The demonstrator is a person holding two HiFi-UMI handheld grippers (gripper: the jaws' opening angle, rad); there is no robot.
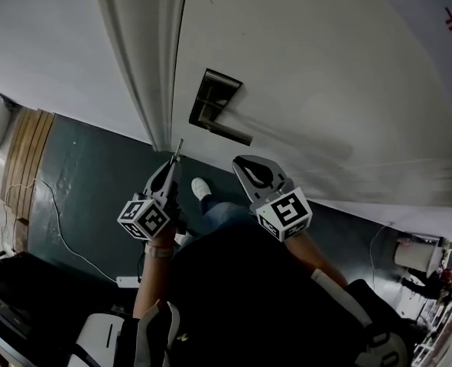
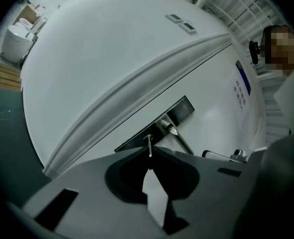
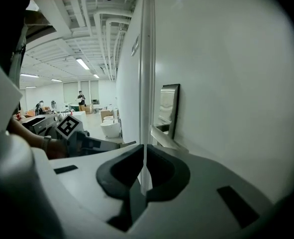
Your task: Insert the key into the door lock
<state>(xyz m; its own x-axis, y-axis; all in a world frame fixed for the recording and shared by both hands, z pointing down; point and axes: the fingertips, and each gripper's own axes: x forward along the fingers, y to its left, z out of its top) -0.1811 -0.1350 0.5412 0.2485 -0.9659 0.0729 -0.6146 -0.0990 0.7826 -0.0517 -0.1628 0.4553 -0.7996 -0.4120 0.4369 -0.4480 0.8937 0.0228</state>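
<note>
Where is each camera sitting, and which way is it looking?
Head view: on the person's head, looking steeply down at the door, its handle, the left tool, the right tool, a forearm and a shoe.
Left tool view: rides on the left tool, looking along its jaws, shut on the key, toward the handle's plate.
Right tool view: rides on the right tool, jaws together and empty, looking along the door; the left tool shows at left.
Shared: all three show the handle.

— Where's the key [image 1: 177, 151]?
— It's thin, silvery metal, pinched upright in the tips of the left gripper [image 1: 173, 162] and pointing at the door.
— And the lock [image 1: 212, 98]?
— A dark metal plate with a lever handle, near the key's tip but apart from it.
</note>
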